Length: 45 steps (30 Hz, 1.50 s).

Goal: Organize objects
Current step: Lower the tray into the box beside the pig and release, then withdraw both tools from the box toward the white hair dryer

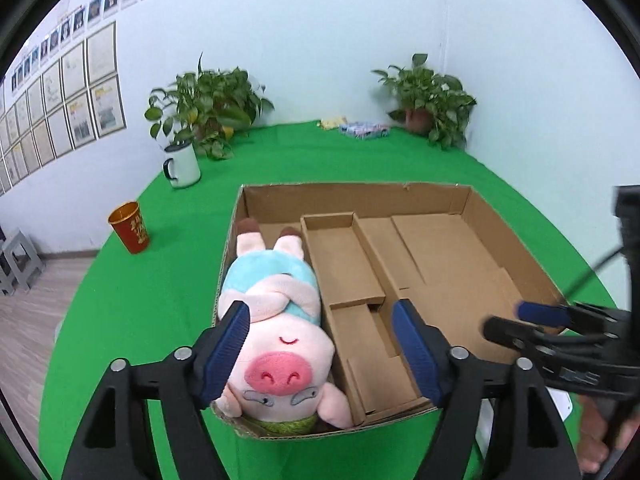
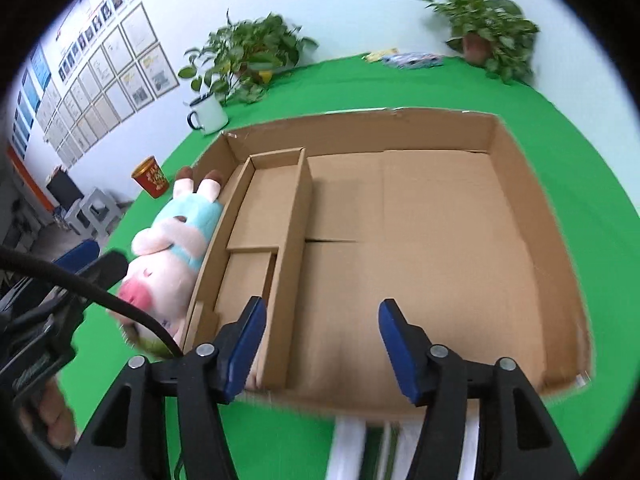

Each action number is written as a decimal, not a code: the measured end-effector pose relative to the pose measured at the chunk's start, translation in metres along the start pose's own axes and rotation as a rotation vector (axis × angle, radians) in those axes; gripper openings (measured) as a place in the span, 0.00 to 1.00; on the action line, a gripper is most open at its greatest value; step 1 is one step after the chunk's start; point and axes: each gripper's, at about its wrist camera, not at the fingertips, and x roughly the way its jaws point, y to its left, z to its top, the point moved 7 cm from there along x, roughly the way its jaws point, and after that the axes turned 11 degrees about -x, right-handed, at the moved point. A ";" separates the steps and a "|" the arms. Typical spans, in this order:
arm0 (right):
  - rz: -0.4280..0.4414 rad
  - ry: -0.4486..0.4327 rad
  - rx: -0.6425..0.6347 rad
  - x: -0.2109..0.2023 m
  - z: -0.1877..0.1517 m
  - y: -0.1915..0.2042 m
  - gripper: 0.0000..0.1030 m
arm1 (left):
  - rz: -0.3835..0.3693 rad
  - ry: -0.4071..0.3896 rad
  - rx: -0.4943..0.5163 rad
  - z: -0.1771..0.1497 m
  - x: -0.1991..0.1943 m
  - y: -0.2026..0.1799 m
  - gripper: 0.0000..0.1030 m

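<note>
A pink plush pig (image 1: pixel 276 320) in a light blue shirt lies on its back in the left compartment of an open cardboard box (image 1: pixel 352 196), head toward me. My left gripper (image 1: pixel 320 312) is open just above the pig's head, touching nothing. The pig also shows in the right wrist view (image 2: pixel 168 256), at the box's left side. My right gripper (image 2: pixel 322 312) is open and empty over the near edge of the box (image 2: pixel 520 184), whose big right compartment is bare. The right gripper shows at the right of the left wrist view (image 1: pixel 520 320).
A white enamel mug (image 1: pixel 182 164) and a red-gold cup (image 1: pixel 130 226) stand left of the box on the green cloth. Two potted plants (image 1: pixel 208 108) (image 1: pixel 428 100) and small packets (image 1: pixel 364 129) sit at the back. A white-green object (image 2: pixel 372 448) lies below the right gripper.
</note>
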 end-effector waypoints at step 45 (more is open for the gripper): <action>0.122 0.195 -0.039 0.071 -0.020 0.050 0.18 | -0.066 0.186 -0.067 -0.037 0.007 0.011 0.35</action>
